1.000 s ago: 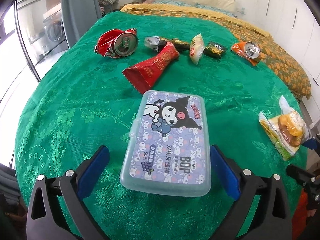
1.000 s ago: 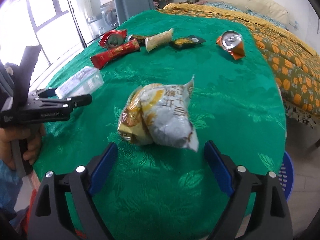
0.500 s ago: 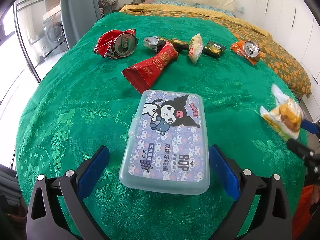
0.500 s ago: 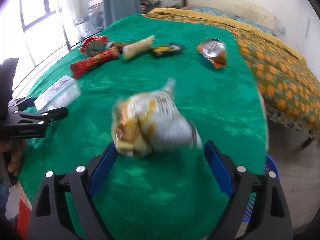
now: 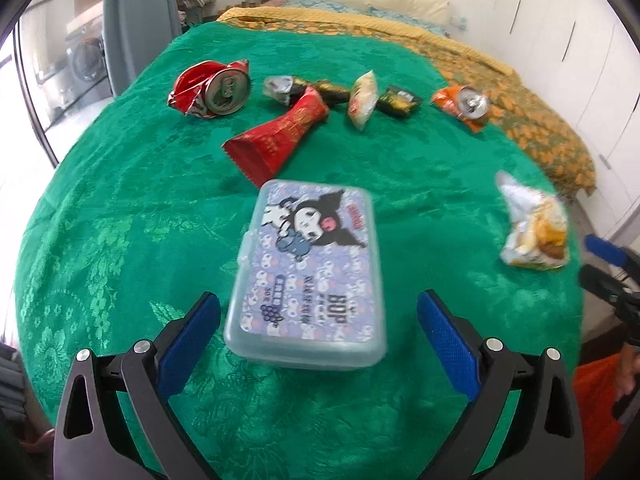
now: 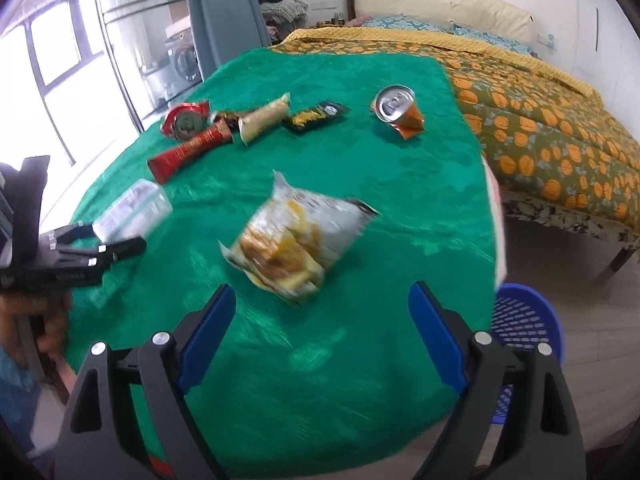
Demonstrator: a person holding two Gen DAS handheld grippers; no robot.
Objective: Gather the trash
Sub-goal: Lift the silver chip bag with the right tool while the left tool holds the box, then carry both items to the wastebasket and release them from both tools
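A clear plastic box with a cartoon lid (image 5: 308, 268) lies on the green cloth between the open jaws of my left gripper (image 5: 318, 330), which do not touch it. A yellow and silver snack bag (image 6: 298, 240) sits ahead of my open right gripper (image 6: 320, 328), blurred, and shows at the right in the left wrist view (image 5: 534, 226). Farther back lie a crushed red can (image 5: 212, 88), a red wrapper (image 5: 280, 134), a pale snack packet (image 5: 362, 100), a dark packet (image 5: 400, 100) and a crushed orange can (image 5: 464, 106).
The green cloth (image 6: 360, 184) covers a table or bed end. A blue mesh basket (image 6: 524, 320) stands on the floor at the right edge. An orange patterned bedspread (image 6: 540, 96) lies behind. Windows and a curtain (image 6: 224, 12) are at the left.
The snack bag has been tossed or flicked: it lifted, turned and now lies rotated ahead of the right gripper. The right gripper's view swung to the right, and the blue basket came into sight.
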